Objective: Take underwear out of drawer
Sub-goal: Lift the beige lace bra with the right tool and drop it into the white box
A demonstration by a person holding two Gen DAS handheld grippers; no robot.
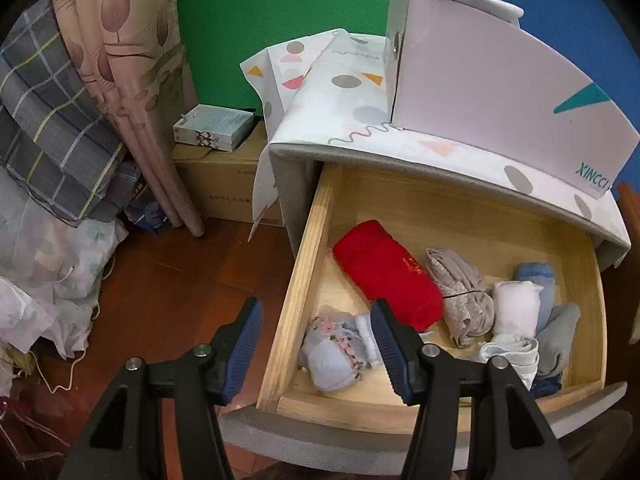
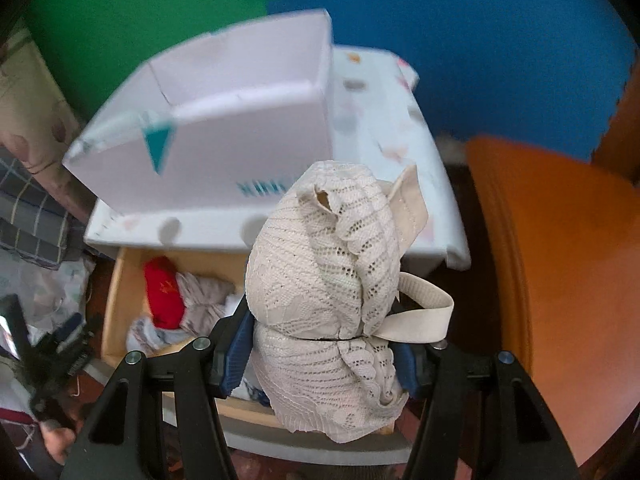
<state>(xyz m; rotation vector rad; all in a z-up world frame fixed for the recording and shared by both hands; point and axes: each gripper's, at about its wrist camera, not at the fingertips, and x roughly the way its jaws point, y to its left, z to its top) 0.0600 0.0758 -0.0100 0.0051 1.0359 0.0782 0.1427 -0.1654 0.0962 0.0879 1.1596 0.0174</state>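
The wooden drawer (image 1: 308, 264) stands pulled out, holding rolled underwear: a red roll (image 1: 384, 268), a grey lace piece (image 1: 460, 292), a white roll (image 1: 516, 308) and a pale blue floral bra (image 1: 336, 352). My left gripper (image 1: 316, 312) hangs open over the drawer's left wall, nothing between its blue pads. In the right wrist view my right gripper (image 2: 324, 332) is shut on a cream lace bra (image 2: 324, 292), held up above the drawer (image 2: 116, 304); its strap (image 2: 420, 312) loops out to the right. The left gripper (image 2: 60, 344) shows blurred at the lower left.
A white box (image 1: 496, 84) sits on the cabinet's patterned cloth (image 1: 340, 104). Cardboard boxes (image 1: 224, 184), rolled curtain fabric (image 1: 132, 92) and plaid bedding (image 1: 52, 120) crowd the floor to the left. An orange chair (image 2: 560, 272) stands right of the cabinet.
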